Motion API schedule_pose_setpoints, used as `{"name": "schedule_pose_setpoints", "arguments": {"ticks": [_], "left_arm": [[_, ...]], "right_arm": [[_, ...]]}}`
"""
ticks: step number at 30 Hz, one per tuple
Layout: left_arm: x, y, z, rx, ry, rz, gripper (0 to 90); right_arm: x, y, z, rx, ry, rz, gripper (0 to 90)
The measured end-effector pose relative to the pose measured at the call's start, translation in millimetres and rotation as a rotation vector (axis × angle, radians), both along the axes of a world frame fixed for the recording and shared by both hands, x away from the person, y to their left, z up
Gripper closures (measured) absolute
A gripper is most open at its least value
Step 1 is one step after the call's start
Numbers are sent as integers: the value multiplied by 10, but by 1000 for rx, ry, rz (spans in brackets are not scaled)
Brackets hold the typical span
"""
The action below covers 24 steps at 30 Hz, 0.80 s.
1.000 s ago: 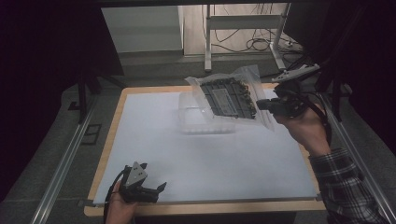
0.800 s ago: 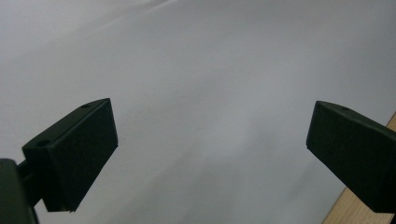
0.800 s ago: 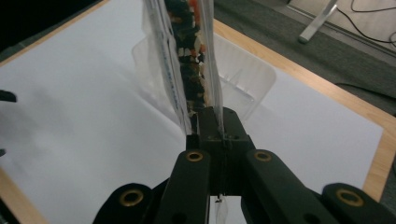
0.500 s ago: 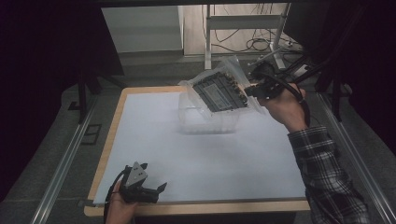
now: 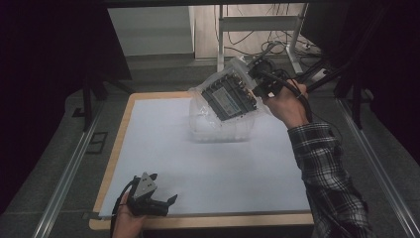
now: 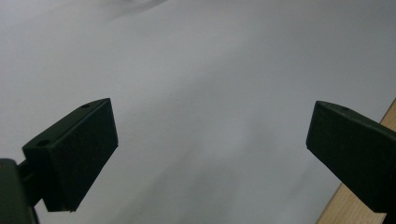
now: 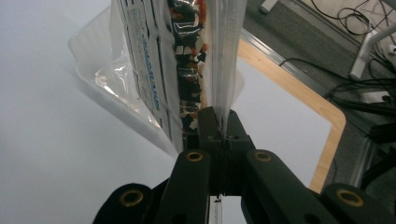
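We see the right gripper (image 5: pixel 258 74) clamped on the clear bag (image 5: pixel 229 96), lifted tilted above the desk's (image 5: pixel 148 148) far edge. Our left gripper (image 5: pixel 166 203) rests agape near the near-left corner.

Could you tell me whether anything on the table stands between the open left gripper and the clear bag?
Nothing visible does. The left gripper rests open at the table's near edge; bare white surface runs from it to the bag, which the right gripper holds by its edge.
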<state>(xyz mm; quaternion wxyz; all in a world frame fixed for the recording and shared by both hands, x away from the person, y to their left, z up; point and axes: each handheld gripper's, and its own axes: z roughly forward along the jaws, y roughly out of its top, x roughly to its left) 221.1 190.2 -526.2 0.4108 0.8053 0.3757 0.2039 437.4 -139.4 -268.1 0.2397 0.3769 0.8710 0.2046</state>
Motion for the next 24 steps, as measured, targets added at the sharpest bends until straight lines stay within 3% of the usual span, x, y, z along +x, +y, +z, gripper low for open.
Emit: {"name": "schedule_pose_setpoints", "arguments": {"ticks": [9, 10, 11, 12, 13, 15, 20, 24], "left_arm": [[-3, -5, 0, 0, 3, -4, 16], [-3, -4, 0, 1, 1, -4, 16], [-3, -3, 0, 0, 1, -5, 16], [-3, -1, 0, 0, 1, -5, 16], [-3, 1, 1, 1, 2, -7, 16], [-4, 0, 0, -2, 1, -7, 16], [-4, -3, 0, -2, 1, -9, 17], [-5, -3, 1, -2, 1, -9, 17]], "right_arm": [[74, 278, -61, -100, -8, 14, 894], [95, 367, -115, -158, 3, 25, 894], [95, 367, -115, -158, 3, 25, 894], [101, 415, -153, -205, -6, 22, 894], [114, 443, -182, -212, -1, 26, 894], [141, 477, -217, -176, 36, 42, 894], [176, 619, -254, -234, 13, 53, 891], [192, 653, -255, -215, -6, 62, 886]]}}
